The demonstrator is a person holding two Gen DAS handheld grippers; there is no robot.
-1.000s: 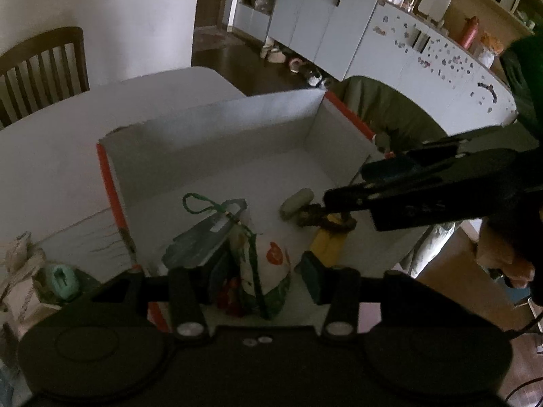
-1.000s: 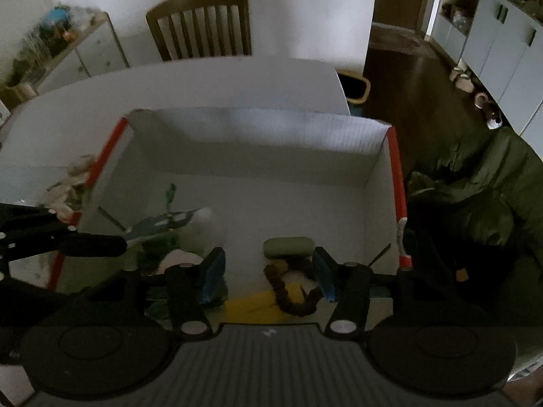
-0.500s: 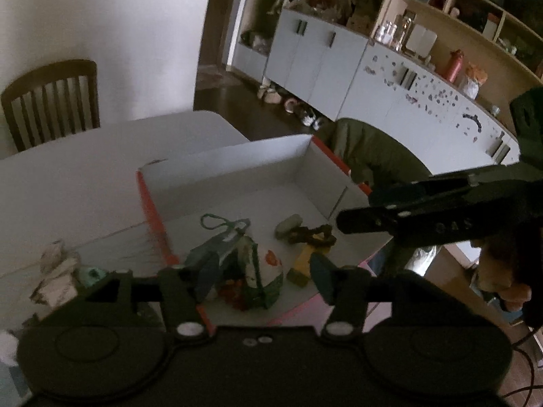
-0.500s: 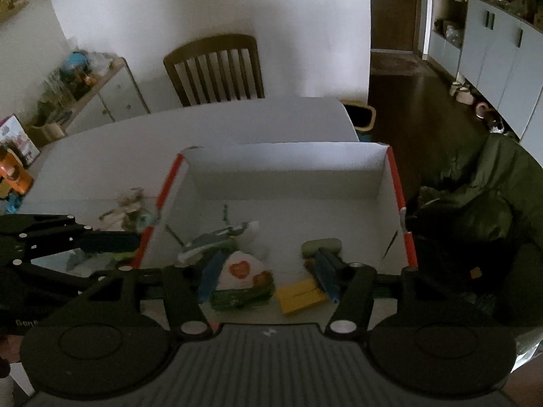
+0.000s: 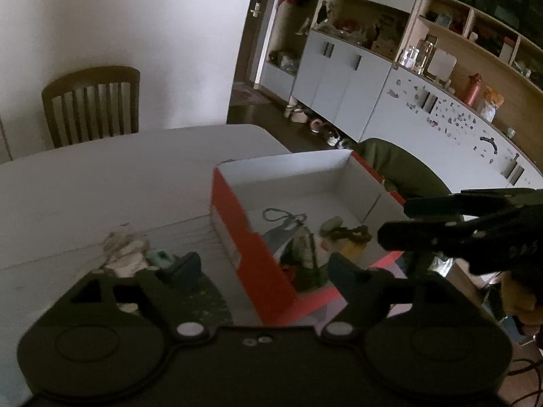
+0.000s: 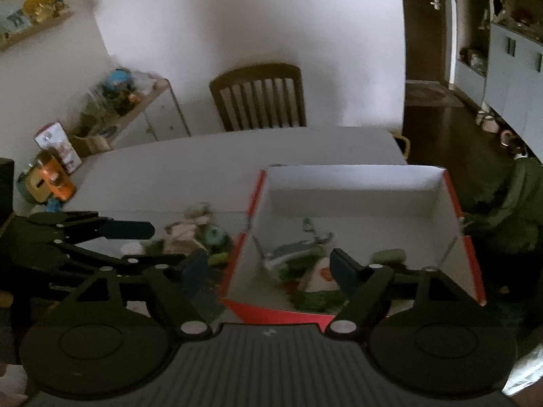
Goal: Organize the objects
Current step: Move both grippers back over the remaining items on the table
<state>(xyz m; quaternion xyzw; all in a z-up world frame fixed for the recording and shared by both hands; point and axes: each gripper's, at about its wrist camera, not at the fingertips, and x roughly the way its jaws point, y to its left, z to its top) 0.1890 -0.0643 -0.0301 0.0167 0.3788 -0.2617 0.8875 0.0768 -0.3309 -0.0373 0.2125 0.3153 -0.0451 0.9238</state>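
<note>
A red cardboard box with a white inside (image 5: pixel 251 257) (image 6: pixel 353 183) sits on the white table. It holds a patterned drawstring pouch (image 5: pixel 305 254) (image 6: pixel 305 271), a small olive case (image 5: pixel 331 225) (image 6: pixel 388 255), a brown beaded string (image 5: pixel 353 234) and a yellow block. Left of the box on the table lie a crumpled tissue (image 5: pixel 124 251) (image 6: pixel 190 229) and a small teal item (image 5: pixel 159 257) (image 6: pixel 215 235). My left gripper (image 5: pixel 263 273) is open and empty above the box's near left corner. My right gripper (image 6: pixel 269 268) is open and empty above the box's front wall.
The white table (image 5: pixel 101 176) reaches back to a wooden chair (image 5: pixel 91 105) (image 6: pixel 259 96). A chair with an olive jacket (image 5: pixel 404 169) stands right of the box. Cabinets and shelves (image 5: pixel 373 78) line the right wall. A side cabinet with toys (image 6: pixel 132 101) stands at the left.
Both grippers have pulled up and back from the box, and the left one has shifted left. The brown beaded string, earlier at the right gripper's tips, lies in the box.
</note>
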